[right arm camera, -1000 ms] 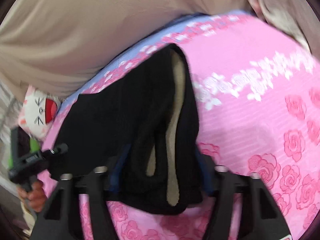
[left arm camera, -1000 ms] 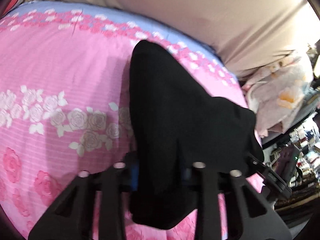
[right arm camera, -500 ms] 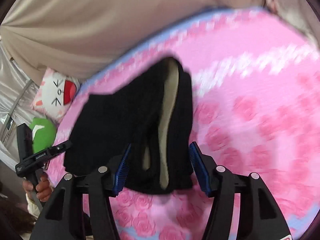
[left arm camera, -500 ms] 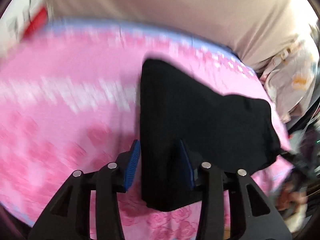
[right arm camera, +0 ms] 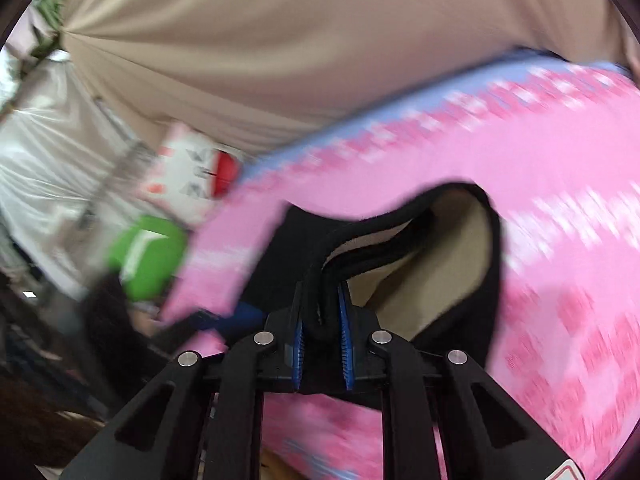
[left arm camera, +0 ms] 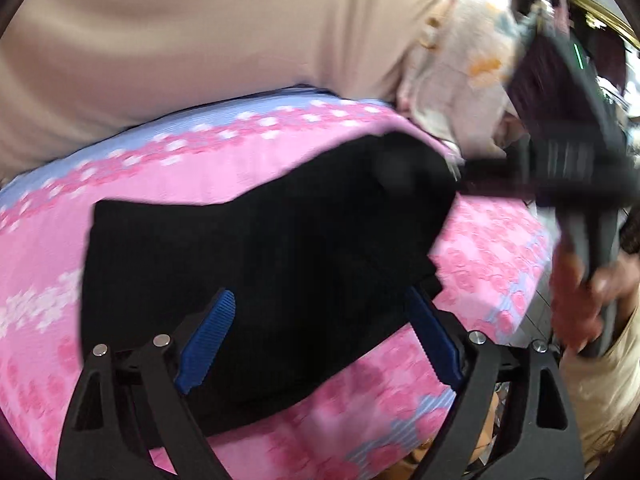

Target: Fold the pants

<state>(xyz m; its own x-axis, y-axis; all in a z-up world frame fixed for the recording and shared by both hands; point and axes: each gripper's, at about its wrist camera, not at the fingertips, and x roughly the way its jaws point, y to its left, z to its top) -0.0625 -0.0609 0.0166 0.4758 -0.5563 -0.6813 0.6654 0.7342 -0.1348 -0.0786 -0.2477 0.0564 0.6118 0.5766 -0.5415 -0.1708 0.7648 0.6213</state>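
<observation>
Right gripper [right arm camera: 322, 344] closing, pinching the black pants [right arm camera: 460, 280] by a raised edge. Left gripper [left arm camera: 320, 344] opening wide, nothing pressed, pants [left arm camera: 260, 272] lying ahead, stretched crosswise on the pink bedspread [left arm camera: 160, 168].

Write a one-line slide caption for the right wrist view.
Right gripper closing on the waistband of black pants, cream lining showing, above a pink floral bedsheet.

Bright, motion-blurred, edge-warped fisheye views
</observation>
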